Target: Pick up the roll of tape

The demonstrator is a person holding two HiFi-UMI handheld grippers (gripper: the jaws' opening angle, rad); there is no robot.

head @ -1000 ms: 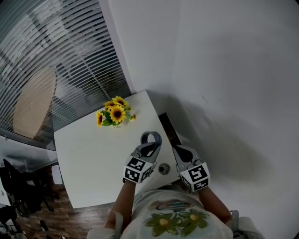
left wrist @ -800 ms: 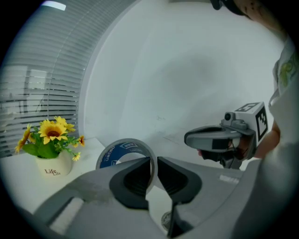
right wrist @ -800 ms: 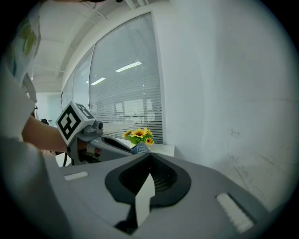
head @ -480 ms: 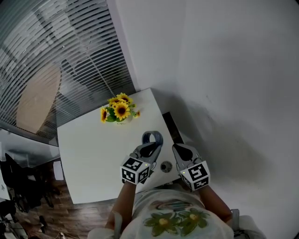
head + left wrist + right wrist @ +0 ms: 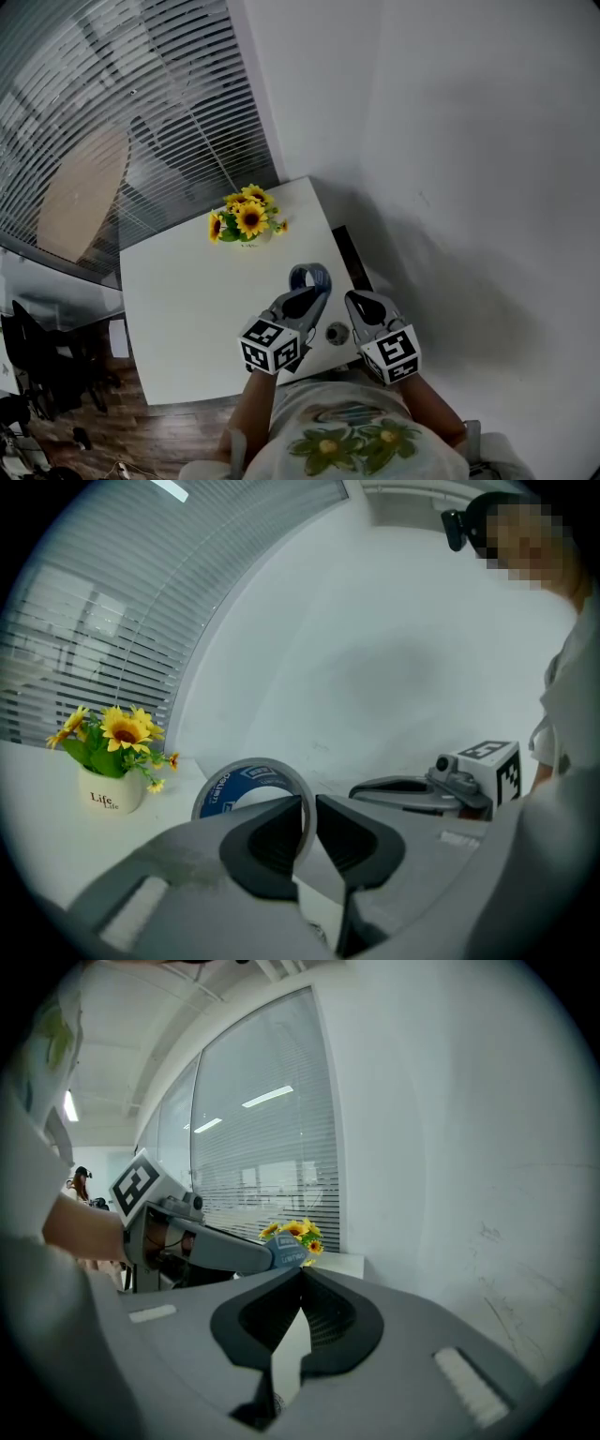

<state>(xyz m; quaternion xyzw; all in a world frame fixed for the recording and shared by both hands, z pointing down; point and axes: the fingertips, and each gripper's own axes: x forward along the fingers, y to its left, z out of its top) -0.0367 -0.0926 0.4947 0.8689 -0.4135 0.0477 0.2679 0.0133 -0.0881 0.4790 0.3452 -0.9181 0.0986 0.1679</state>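
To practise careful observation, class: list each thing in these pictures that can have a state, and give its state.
Tape: on edge, clamped by its wall in the left gripper.
Left gripper: shut on the tape.
Right gripper: shut, empty.
Flowers: upright in their pot on the table.
Blinds: down, slats open.

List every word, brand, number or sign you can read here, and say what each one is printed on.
"Life": on the white flower pot holding the sunflowers. A smaller line under it is too blurred to read.
White print on the blue inner core of the roll of tape: too small and curved to read.
Marker cube: black-and-white squares only, no letters or numbers.
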